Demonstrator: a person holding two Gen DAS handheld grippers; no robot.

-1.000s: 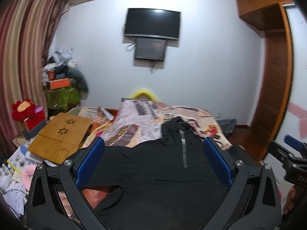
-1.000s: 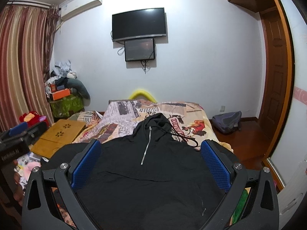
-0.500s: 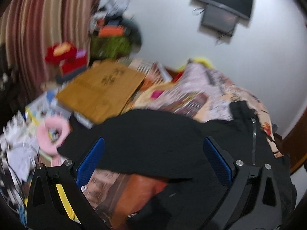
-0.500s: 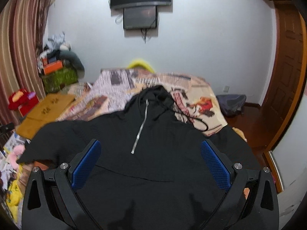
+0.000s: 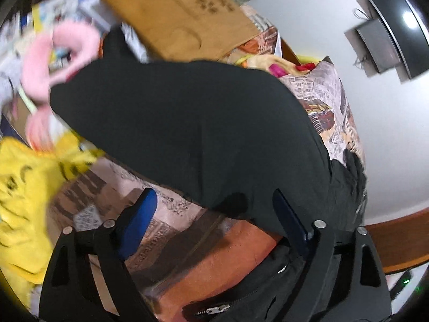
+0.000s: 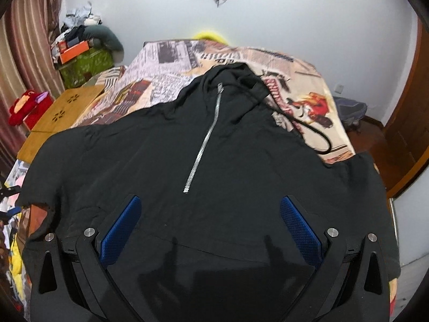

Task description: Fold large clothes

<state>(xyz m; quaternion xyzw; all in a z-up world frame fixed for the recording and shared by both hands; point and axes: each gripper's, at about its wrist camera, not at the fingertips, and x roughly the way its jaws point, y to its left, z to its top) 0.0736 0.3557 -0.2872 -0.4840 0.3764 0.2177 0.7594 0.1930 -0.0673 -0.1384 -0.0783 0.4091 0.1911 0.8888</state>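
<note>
A large black zip hoodie [image 6: 214,166] lies spread front-up on the bed, hood at the far end, silver zipper [image 6: 206,139] down the chest. In the left wrist view its left sleeve [image 5: 187,123] stretches out over the bed's left side. My left gripper [image 5: 211,209] is open and empty, tilted, just above the sleeve's lower edge. My right gripper [image 6: 211,214] is open and empty above the hoodie's lower front.
The bed has a newspaper-print cover [image 6: 171,61]. A wooden lap table [image 6: 61,118] lies at the left. A yellow garment [image 5: 24,177] and a pink fluffy item [image 5: 53,56] lie beside the bed. A door [image 6: 410,123] stands at the right.
My left gripper has swung left and down, rolling, toward the left sleeve. My right gripper has tipped down and closer over the hoodie's front. Both stay open.
</note>
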